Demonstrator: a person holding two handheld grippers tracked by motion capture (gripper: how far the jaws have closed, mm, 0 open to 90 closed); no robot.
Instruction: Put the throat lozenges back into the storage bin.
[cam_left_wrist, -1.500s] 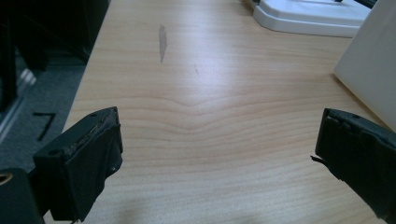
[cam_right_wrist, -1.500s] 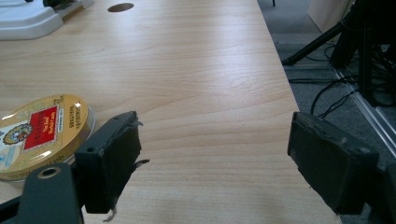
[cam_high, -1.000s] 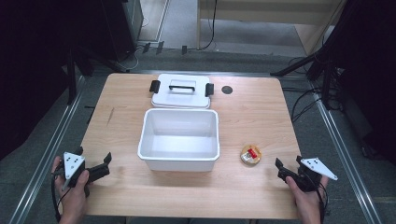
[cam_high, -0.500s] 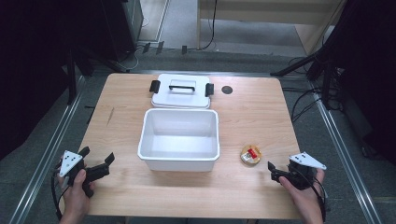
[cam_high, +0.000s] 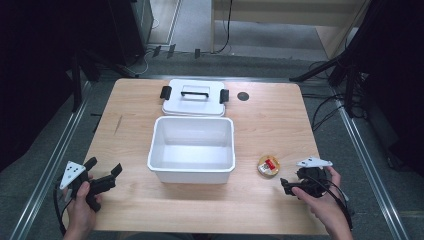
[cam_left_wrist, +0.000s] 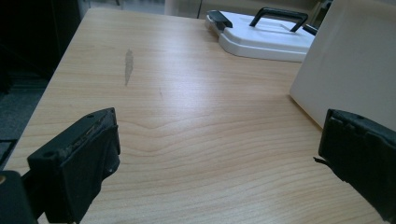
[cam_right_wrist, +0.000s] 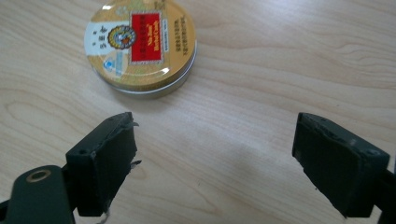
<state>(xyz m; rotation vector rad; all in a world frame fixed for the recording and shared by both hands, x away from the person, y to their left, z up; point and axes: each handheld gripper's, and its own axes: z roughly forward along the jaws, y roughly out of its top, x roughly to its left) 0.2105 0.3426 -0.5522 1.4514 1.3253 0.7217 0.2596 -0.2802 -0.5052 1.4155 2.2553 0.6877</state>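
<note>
A round gold tin with a red label (cam_high: 268, 166) lies flat on the wooden table, right of an empty white bin (cam_high: 192, 150). My right gripper (cam_high: 285, 186) hovers just right of and nearer than the tin, pointing left. In the right gripper view the tin (cam_right_wrist: 140, 44) lies ahead and to the left of the right gripper (cam_right_wrist: 217, 135); its jaws have just been opening and stand apart with nothing between them. My left gripper (cam_high: 104, 168) is held open near the table's front left corner, left of the bin.
The bin's white lid (cam_high: 194, 97), with a black handle and clasps, lies flat behind the bin. A small black disc (cam_high: 243, 96) is set in the table to the lid's right. In the left gripper view the bin wall (cam_left_wrist: 355, 60) rises at the right, the lid (cam_left_wrist: 266, 37) beyond.
My right gripper has moved left from the table's right edge toward the tin, lifted a little, and its jaws stand wider. The left gripper has stayed in place.
</note>
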